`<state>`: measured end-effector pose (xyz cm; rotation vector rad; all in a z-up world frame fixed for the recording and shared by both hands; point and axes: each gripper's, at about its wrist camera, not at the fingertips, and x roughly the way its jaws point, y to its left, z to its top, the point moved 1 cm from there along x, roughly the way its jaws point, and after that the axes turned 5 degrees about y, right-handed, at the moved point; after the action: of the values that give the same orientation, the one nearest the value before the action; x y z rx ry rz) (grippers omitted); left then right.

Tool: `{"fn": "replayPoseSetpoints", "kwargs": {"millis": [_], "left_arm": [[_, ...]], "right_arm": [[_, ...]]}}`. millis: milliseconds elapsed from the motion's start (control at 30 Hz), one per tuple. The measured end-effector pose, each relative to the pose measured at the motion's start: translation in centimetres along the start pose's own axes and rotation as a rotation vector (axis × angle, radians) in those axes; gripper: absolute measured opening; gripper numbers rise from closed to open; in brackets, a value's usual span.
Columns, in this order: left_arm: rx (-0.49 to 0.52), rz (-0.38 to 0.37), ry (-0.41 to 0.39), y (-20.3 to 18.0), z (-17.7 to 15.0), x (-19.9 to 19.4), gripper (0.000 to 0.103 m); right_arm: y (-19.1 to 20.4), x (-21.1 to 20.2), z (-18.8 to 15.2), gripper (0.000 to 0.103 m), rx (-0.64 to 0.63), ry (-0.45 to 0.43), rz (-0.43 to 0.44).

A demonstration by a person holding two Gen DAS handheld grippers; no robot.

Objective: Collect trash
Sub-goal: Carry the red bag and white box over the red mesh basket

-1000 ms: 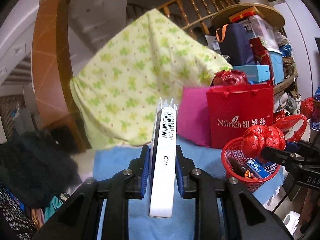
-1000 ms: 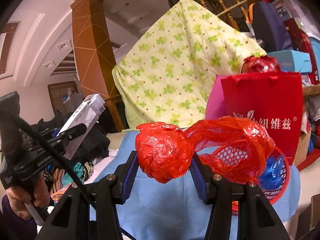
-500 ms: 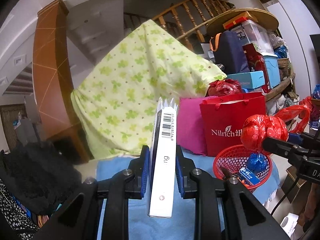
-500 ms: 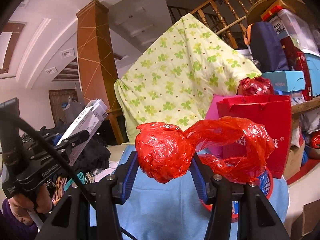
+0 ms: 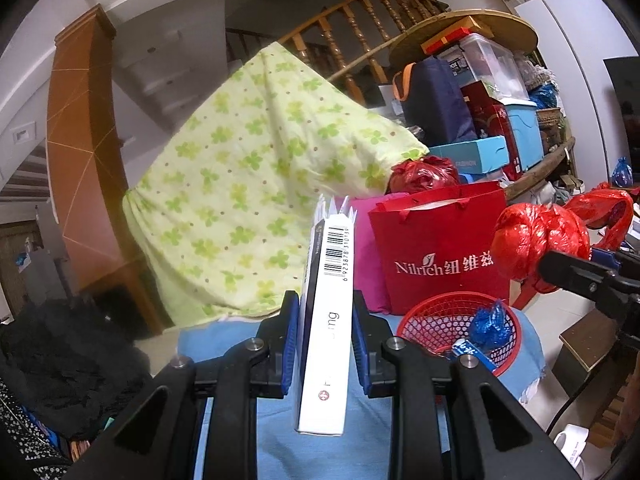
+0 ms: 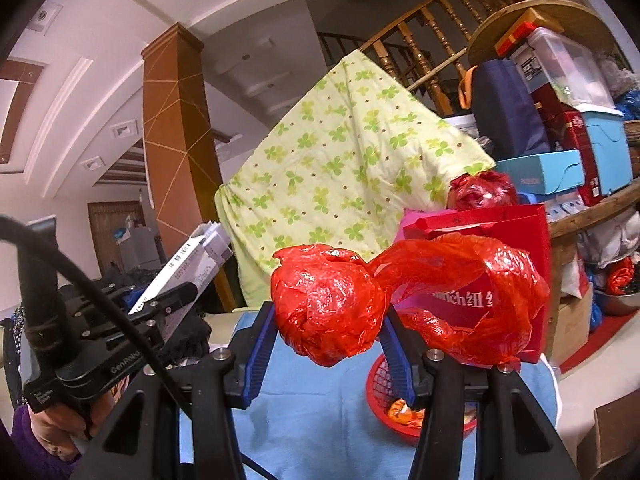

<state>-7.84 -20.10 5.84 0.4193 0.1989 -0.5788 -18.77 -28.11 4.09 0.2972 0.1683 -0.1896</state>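
This is a home: a wooden staircase (image 5: 360, 28) rises behind, and a flowered quilt (image 5: 256, 184) and stacked boxes (image 5: 500, 120) fill the room.

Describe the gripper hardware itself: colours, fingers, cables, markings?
Both match: black angular fingers with silver pivot bolts and ribbed blue pads. From the right wrist, the left gripper shows a matte black body with white "GenRobo..." lettering, a black cable, and a dark purple sleeve below it.

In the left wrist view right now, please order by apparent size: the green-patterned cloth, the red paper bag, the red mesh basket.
1. Green-patterned cloth, clearly largest.
2. Red paper bag.
3. Red mesh basket, partly hidden by the left gripper, so its rank is less sure.
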Motion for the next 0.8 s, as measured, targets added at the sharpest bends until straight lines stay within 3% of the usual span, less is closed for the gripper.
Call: {"fn": "replayPoseSetpoints", "kwargs": {"millis": [800], "left_arm": [[0.038,-0.082,0.085,-6.3,0.3,3.8,0.027]], "right_arm": [[-7.5,-2.6,-0.8,0.055,0.113,-0.008,-0.078]]}}
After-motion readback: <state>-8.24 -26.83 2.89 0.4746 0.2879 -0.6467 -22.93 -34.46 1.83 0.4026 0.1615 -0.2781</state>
